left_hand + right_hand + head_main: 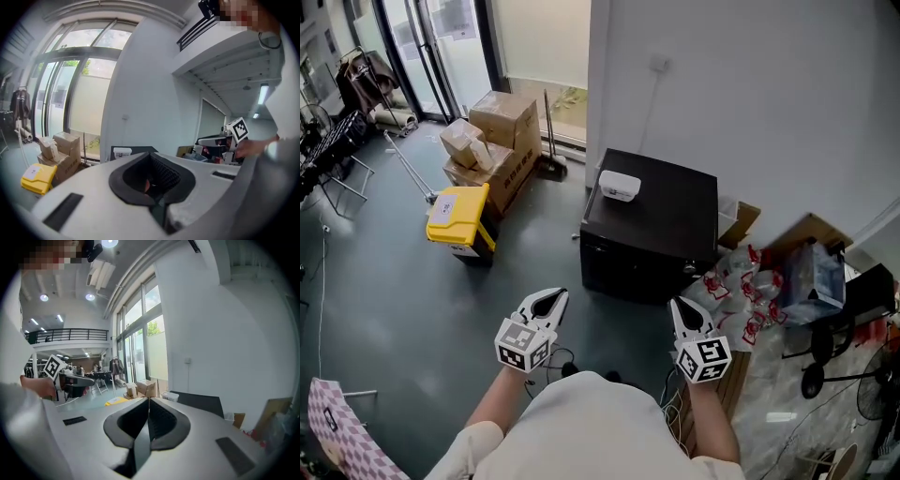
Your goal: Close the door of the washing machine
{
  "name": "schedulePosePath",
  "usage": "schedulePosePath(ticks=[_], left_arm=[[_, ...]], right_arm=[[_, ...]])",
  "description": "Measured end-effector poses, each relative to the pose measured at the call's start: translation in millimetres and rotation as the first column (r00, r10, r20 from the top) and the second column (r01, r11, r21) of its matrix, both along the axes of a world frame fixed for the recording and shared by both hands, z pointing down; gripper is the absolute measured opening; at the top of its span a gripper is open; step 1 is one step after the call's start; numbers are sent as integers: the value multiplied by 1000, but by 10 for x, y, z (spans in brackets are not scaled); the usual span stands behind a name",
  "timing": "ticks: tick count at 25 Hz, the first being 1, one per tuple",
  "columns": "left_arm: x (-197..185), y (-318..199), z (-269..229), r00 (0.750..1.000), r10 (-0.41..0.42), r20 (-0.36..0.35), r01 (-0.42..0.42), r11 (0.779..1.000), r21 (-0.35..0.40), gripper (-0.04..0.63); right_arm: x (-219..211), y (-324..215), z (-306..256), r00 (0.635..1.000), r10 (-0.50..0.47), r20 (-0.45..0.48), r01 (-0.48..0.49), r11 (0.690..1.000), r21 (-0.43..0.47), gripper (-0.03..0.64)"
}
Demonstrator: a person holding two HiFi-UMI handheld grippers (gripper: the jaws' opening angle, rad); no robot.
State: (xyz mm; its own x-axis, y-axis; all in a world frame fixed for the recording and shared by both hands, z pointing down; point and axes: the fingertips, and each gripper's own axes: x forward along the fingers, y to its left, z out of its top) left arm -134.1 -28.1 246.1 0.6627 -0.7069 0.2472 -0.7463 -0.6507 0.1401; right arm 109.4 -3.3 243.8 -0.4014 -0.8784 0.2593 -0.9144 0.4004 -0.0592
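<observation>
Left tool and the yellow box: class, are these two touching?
Apart. The head view shows a stretch of grey floor between the left tool and the yellow box.

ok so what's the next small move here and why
Probably bring the right gripper forward and down toward the front of the black machine. Both it and the left gripper are shut and empty and hang in the air short of the machine, and its door cannot be made out from here.
</observation>
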Motion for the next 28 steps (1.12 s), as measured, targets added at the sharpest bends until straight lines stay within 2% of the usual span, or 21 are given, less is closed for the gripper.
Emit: schedulePosePath(ticks=[7,28], left_arm=[[12,80,-40,1000,-6,9,6,1000,31,9],[75,163,98,999,-38,23,39,999,-5,9]], right_arm=[[131,82,-124,1000,13,27,-15,998,66,29],[125,125,-50,999,-7,41,4,998,55,29]])
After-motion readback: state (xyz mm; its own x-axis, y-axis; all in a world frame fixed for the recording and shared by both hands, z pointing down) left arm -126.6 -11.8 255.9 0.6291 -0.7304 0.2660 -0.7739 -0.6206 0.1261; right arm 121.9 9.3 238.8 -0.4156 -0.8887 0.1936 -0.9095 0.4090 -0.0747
